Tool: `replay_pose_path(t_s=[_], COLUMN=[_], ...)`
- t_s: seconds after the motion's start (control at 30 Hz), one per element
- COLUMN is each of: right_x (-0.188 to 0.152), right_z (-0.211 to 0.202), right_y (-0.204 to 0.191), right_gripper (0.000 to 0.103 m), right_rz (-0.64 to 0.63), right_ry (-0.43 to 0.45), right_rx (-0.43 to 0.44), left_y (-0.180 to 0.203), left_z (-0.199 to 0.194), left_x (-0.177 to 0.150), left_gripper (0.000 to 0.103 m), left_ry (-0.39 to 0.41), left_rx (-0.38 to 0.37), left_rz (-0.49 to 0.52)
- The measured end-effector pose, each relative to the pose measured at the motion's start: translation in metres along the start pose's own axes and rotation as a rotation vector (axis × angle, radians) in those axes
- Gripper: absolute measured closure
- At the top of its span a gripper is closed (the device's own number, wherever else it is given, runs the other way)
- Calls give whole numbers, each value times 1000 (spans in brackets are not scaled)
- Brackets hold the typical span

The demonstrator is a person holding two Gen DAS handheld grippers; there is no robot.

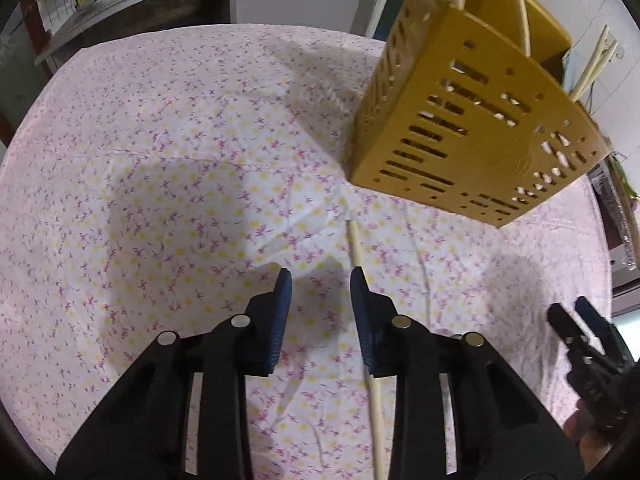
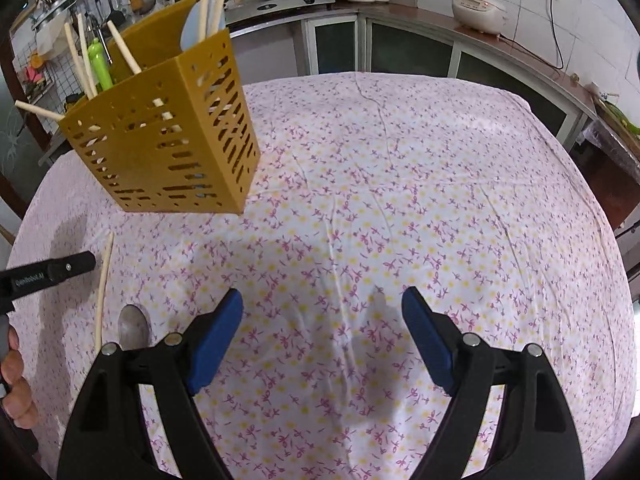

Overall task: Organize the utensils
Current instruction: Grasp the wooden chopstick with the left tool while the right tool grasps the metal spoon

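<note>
The left gripper point(image 1: 321, 280) is pointing steeply down over a bench point(image 1: 160, 152) covered with a flowered cloth, its blue-padded jaws standing partly apart with only cloth showing in the gap between them; a pale wooden chopstick point(image 1: 354, 244) is lying on the cloth just at the outer side of the right-hand jaw, running under it toward the lower edge of the view, so the jaws are pinching nothing. The right gripper point(image 2: 322, 300) is hanging above a bare stretch of the same cloth with its jaws spread wide and nothing between them. A mustard-yellow slotted utensil holder point(image 2: 168, 136) is standing on the bench beyond the chopstick, with several chopsticks, a pale blue spoon and a green item sticking up out of it. In the right wrist view a clear spoon point(image 2: 134, 326) is lying just beside the loose chopstick, and fingers point(image 2: 16, 396) of the person's hand are showing at the left edge
</note>
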State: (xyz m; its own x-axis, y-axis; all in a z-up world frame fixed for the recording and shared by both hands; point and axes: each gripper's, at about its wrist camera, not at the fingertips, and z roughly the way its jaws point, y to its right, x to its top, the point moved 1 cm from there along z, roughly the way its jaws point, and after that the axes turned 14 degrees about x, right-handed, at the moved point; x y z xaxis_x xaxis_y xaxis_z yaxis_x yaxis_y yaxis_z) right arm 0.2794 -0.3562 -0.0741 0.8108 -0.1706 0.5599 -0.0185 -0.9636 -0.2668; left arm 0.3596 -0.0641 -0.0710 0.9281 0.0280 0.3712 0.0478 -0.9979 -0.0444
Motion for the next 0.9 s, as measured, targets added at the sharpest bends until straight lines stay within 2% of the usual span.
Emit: replay_pose_path(t_s=[0.13, 0.17, 0.27, 0.43, 0.6, 0.73, 0.9], right_x=[1, 1, 1, -1, 0, -2, -4], right_z=[3, 4, 6, 10, 10, 11, 8], right_y=[2, 4, 8, 6, 5, 0, -14], right_gripper=[23, 23, 23, 23, 23, 23, 23], right_rz=[14, 22, 40, 29, 25, 15, -12], right_ry=[-6, -8, -13, -28, -30, -44, -65], right_rx=[-2, -1, 5, 7, 1, -3, -3], left_y=[12, 15, 22, 36, 44, 52, 58], left_z=[3, 6, 6, 8, 16, 16, 11], left_x=[-1, -1, -2, 4, 12, 7, -4], left_gripper=[98, 100, 101, 99, 95, 94, 97], left_ry=[-31, -35, -19, -38, -65, -27, -5], left_rx=[-44, -45, -31, 5, -3, 41, 54], left_rz=[30, 41, 59, 90, 107, 168, 218])
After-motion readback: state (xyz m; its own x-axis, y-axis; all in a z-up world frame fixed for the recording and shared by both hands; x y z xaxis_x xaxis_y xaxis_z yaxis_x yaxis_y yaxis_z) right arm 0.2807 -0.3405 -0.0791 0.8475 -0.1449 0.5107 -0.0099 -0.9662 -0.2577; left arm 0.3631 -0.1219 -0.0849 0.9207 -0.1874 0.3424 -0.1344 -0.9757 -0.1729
